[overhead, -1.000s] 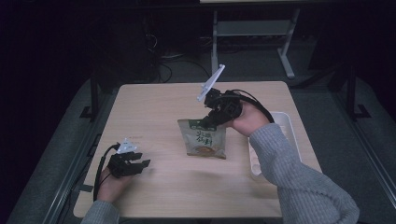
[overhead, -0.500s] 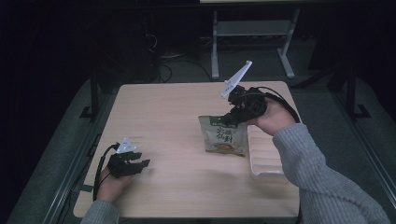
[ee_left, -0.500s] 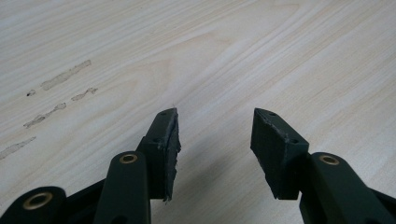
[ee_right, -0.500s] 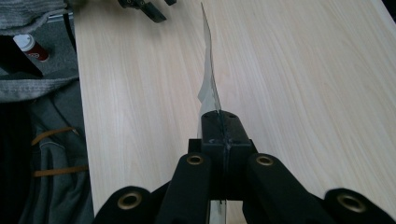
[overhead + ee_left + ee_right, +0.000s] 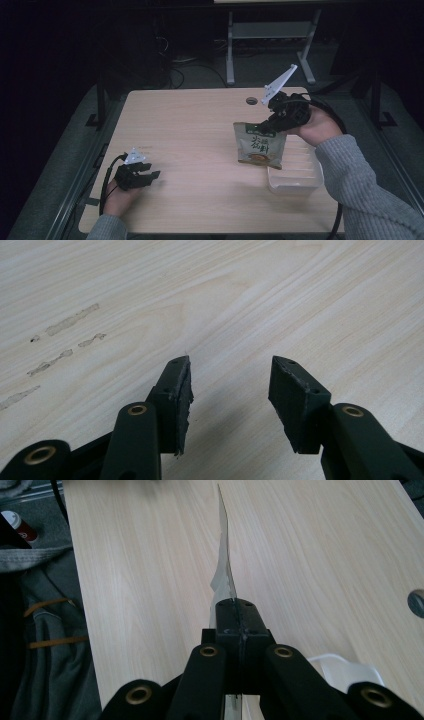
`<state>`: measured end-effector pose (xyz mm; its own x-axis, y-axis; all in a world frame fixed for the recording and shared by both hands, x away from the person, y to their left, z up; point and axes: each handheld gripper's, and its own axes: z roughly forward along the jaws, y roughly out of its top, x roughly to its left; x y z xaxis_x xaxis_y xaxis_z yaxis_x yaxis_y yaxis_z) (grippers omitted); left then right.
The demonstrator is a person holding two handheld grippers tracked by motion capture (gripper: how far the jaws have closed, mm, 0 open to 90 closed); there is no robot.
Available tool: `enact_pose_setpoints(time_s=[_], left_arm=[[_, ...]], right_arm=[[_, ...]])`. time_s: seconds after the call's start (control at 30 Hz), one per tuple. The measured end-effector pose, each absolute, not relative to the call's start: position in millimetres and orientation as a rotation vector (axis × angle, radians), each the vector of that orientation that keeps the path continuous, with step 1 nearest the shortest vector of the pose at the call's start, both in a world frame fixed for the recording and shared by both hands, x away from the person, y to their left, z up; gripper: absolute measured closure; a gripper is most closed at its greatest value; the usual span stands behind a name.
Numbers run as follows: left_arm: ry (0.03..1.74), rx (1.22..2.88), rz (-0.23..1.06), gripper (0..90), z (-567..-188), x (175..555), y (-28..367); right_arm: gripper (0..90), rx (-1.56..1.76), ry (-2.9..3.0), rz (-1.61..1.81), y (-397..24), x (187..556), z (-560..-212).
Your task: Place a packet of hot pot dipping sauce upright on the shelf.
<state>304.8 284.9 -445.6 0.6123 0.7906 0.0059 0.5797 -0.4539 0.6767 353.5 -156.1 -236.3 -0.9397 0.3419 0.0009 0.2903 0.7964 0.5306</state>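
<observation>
A snack bag [image 5: 261, 145] with a green top and printed front hangs upright above the right part of the wooden table [image 5: 200, 130]. My right gripper [image 5: 267, 126] is shut on its top edge. In the right gripper view the bag [image 5: 223, 555] shows edge-on, pinched between the closed jaws of my right gripper [image 5: 235, 605]. The bag's lower end hangs by the left rim of a white plastic tray [image 5: 295, 182]. My left gripper [image 5: 150, 175] rests low at the table's front left. In its own view the left gripper [image 5: 230, 365] stands open over bare wood, with nothing between the jaws.
A round cable hole [image 5: 251, 100] sits in the table near its far edge. A metal frame [image 5: 270, 30] stands on the floor beyond the table. Grey clothing [image 5: 45, 630] lies off the table's edge in the right gripper view, where a tray corner [image 5: 345, 672] also peeks in.
My right gripper has carried the bag to the right, from the table's middle to the white tray's left rim. The left gripper has stayed put.
</observation>
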Motion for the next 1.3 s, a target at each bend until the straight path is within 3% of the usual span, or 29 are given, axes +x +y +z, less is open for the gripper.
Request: enact_pose_setpoints(time_s=[0.77, 1.3], left_arm=[[1.090, 2.182, 0.424, 51.1, -446.1, 305.3, 287.9], [1.101, 2.171, 0.421, 50.0, -446.3, 305.8, 289.9]], right_arm=[[89.2, 0.639, 2.817, 0.812, -221.0, 340.9, -235.9], [89.0, 0.694, 2.803, 0.733, -233.1, 349.8, -251.6]])
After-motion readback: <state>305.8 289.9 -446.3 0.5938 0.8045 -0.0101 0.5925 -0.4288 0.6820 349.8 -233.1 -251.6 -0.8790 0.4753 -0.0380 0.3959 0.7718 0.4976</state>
